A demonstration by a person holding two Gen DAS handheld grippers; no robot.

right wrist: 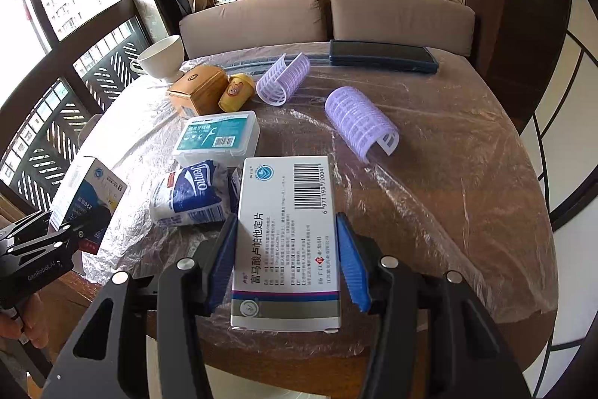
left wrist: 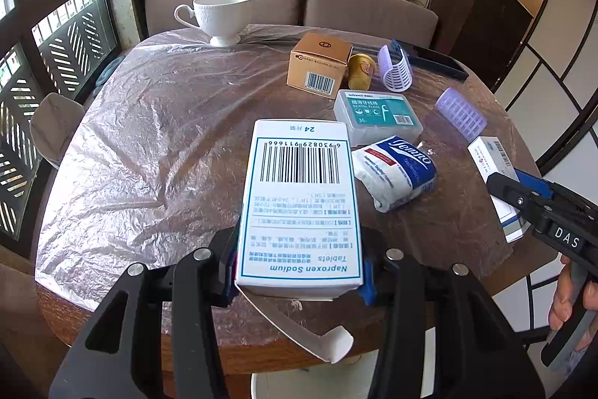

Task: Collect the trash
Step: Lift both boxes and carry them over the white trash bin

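Flap-open Naproxen box (left wrist: pixel 302 208) is sitting clamped in the left gripper (left wrist: pixel 299 272); right gripper (right wrist: pixel 287 260) fingers are clamping the grey-banded box (right wrist: pixel 287 242); carry both level, keeping squeeze gentle.

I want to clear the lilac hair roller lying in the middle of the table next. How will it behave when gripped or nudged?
The lilac hair roller lies on its side, so a nudge would probably roll it across the slick plastic table cover. Its open lattice wall looks thin and light, so it likely flexes under a firm squeeze. A gentle grip across its width seems safest.
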